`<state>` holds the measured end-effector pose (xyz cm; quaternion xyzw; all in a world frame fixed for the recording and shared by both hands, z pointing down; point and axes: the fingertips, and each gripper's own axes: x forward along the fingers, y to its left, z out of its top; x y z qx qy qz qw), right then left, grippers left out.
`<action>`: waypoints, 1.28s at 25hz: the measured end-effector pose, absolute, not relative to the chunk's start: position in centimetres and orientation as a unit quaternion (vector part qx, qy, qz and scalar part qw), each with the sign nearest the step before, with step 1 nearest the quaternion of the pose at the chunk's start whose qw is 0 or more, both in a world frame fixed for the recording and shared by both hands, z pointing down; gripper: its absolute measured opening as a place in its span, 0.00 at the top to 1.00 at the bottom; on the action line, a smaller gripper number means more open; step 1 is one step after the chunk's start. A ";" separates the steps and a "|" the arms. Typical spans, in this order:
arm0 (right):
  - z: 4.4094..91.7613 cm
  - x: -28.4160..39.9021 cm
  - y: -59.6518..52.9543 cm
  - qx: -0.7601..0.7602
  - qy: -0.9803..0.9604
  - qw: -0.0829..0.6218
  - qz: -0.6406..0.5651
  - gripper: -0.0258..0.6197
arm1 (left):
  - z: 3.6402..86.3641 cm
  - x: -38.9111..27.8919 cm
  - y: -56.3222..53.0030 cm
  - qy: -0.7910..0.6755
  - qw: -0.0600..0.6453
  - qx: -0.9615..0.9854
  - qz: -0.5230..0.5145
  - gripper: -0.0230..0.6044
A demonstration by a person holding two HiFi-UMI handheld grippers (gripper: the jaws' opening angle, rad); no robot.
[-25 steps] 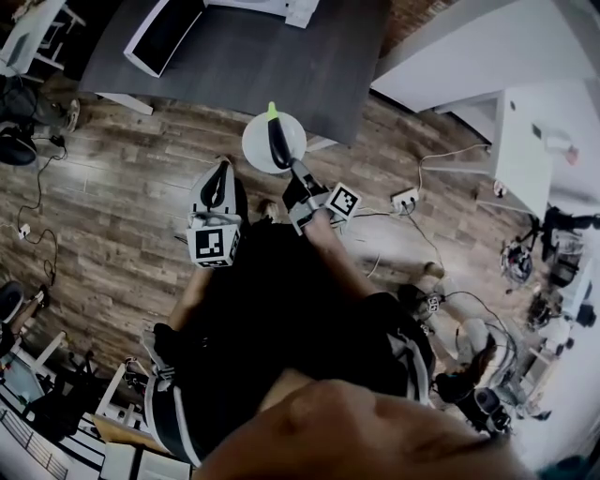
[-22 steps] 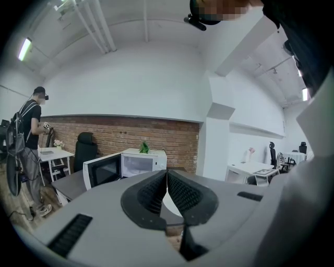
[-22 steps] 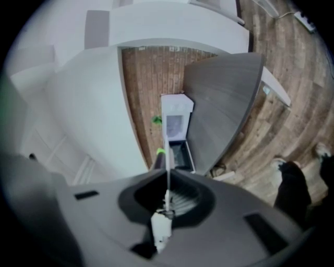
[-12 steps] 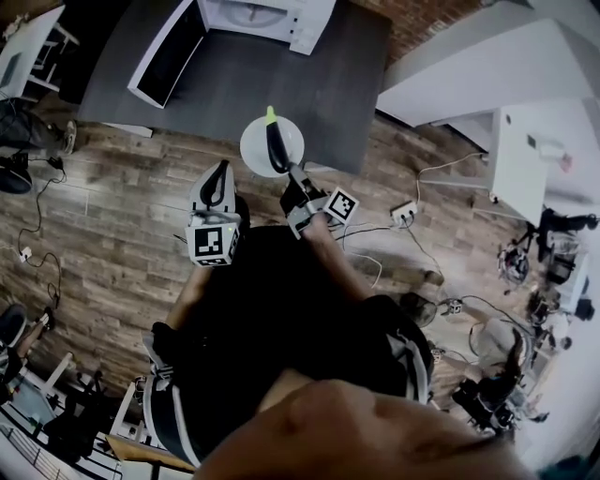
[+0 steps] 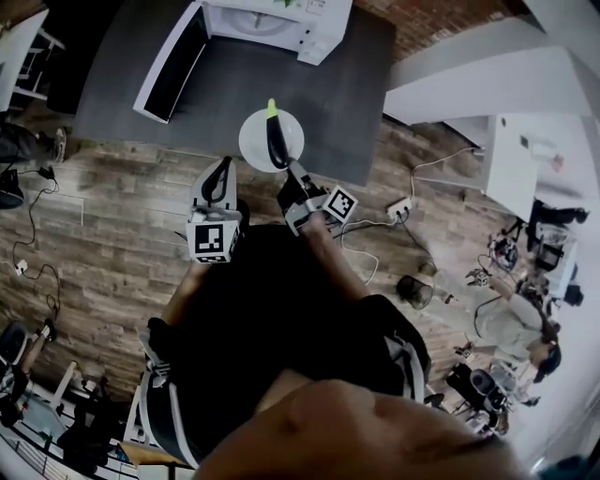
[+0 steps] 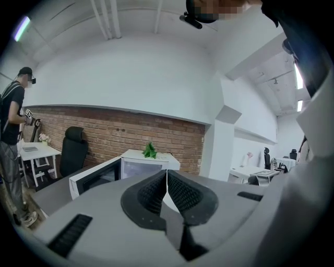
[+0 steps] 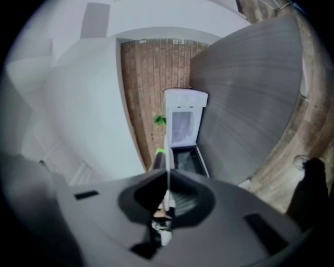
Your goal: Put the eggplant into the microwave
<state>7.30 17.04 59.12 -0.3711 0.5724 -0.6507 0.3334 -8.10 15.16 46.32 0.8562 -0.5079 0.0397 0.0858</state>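
Observation:
A dark eggplant (image 5: 276,142) with a green stem lies on a white plate (image 5: 255,141), held above the near edge of a dark grey table (image 5: 337,94). My right gripper (image 5: 290,169) is shut on the plate's near rim. In the right gripper view the plate (image 7: 167,156) shows edge-on between the jaws, with the eggplant (image 7: 157,158) beside it. The white microwave (image 5: 281,14) stands at the table's far side, its door (image 5: 172,62) swung open to the left. My left gripper (image 5: 223,167) is shut on nothing, left of the plate, and faces the microwave (image 6: 145,166).
A small green plant (image 6: 150,151) sits on top of the microwave. A person (image 6: 11,125) stands at the far left by a white desk (image 6: 34,152) and a black office chair (image 6: 73,148). Cables and a power strip (image 5: 405,203) lie on the wooden floor.
Both grippers and the plate with the eggplant have come nearer the table. The plate is now over the table's edge, and more of the microwave shows.

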 end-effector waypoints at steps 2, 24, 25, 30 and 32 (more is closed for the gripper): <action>59.1 6.8 16.0 -0.376 0.568 0.342 -0.647 0.90 | 46.5 -8.8 14.0 -0.500 0.089 0.861 0.039 0.89; 59.7 2.6 8.1 -0.404 0.558 0.343 -0.639 0.90 | 45.3 -14.0 6.9 -0.493 0.081 0.866 0.015 0.89; 59.7 2.6 7.9 -0.403 0.558 0.343 -0.639 0.90 | 45.1 -14.2 6.7 -0.495 0.080 0.865 0.013 0.89; 59.5 2.9 5.8 -0.399 0.562 0.342 -0.639 0.90 | 44.6 -13.8 4.7 -0.498 0.077 0.864 0.011 0.89; 59.7 3.1 5.0 -0.399 0.563 0.339 -0.639 0.90 | 44.6 -13.3 3.9 -0.496 0.079 0.865 0.013 0.89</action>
